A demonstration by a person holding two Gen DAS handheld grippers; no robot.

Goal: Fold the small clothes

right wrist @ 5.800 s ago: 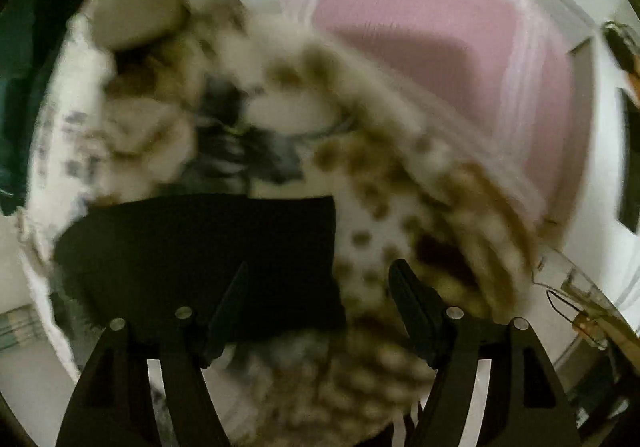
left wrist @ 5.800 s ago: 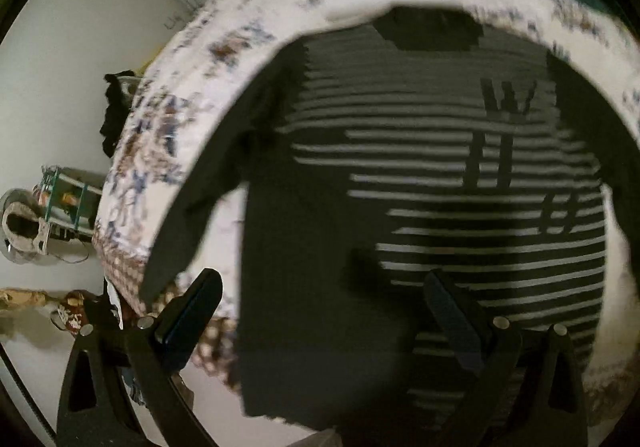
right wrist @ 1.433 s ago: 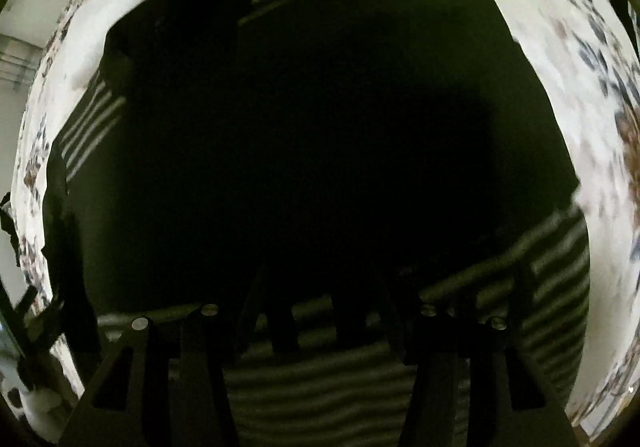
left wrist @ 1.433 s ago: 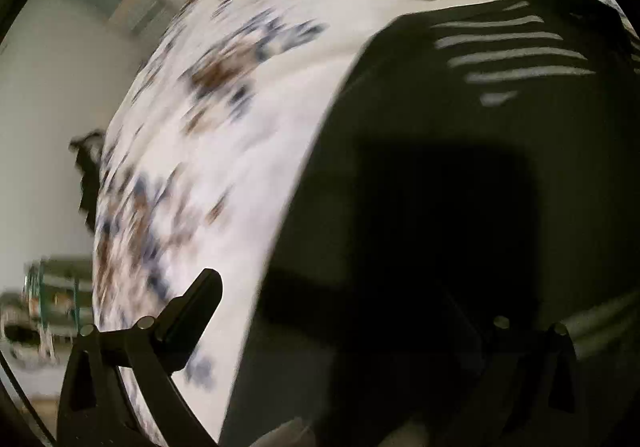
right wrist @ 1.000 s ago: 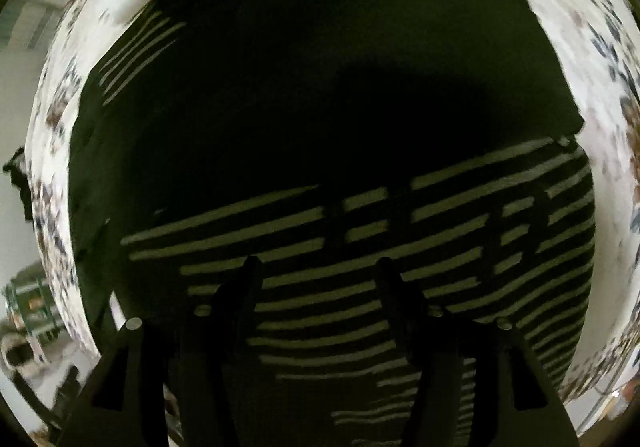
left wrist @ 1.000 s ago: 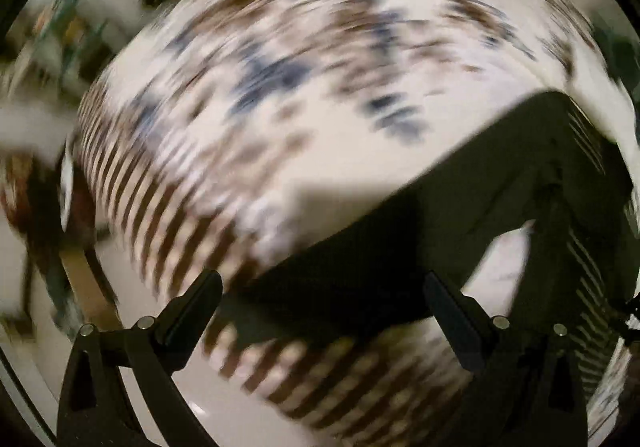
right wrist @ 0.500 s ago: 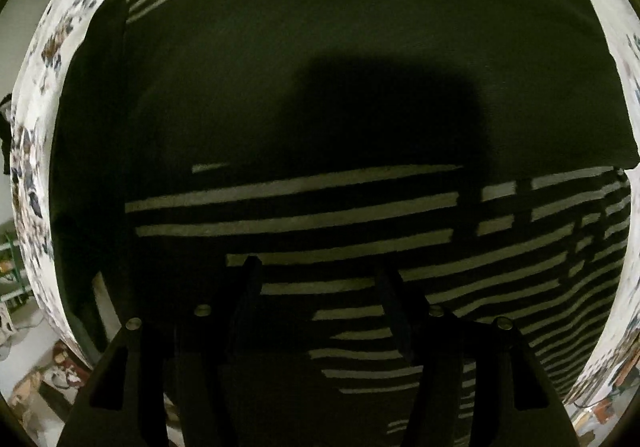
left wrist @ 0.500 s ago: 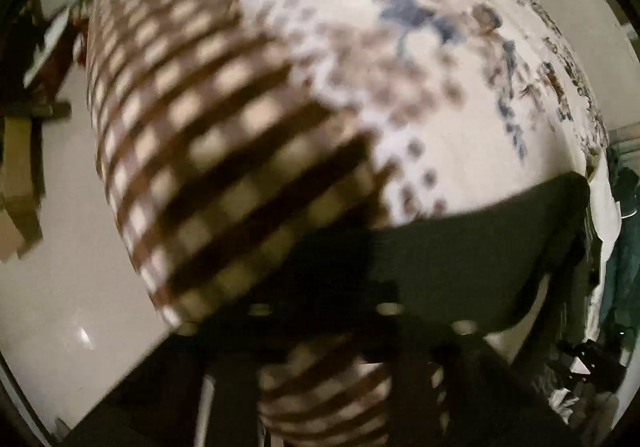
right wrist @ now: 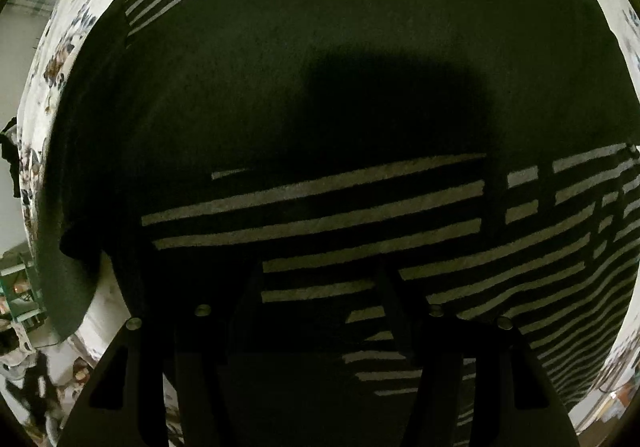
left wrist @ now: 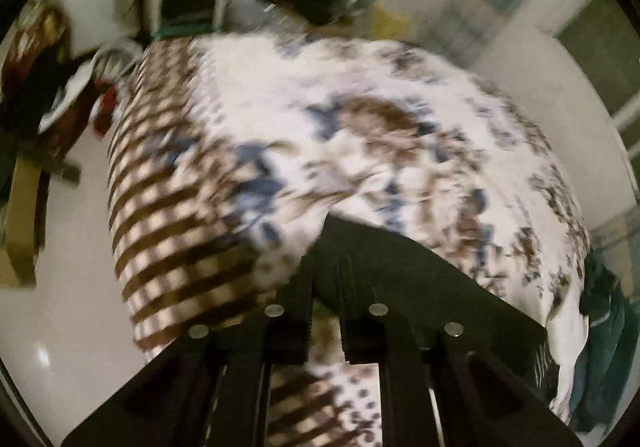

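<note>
Dark sleeve point(left wrist: 400, 267) of the striped top point(right wrist: 320, 87), lying on the patterned bed point(left wrist: 360, 127), is now pinched: left tool point(left wrist: 324, 311) just snapped closed from wide open. Right tool point(right wrist: 320, 311) hangs half-spread over the body, gripping nothing. Sleeve fold-in looks next.

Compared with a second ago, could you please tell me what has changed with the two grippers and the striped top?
The left gripper, open a second ago, has closed on the black sleeve and swung round toward the bed's edge, its jaws just easing slightly. The right gripper stays half open above the striped top, which still lies flat.
</note>
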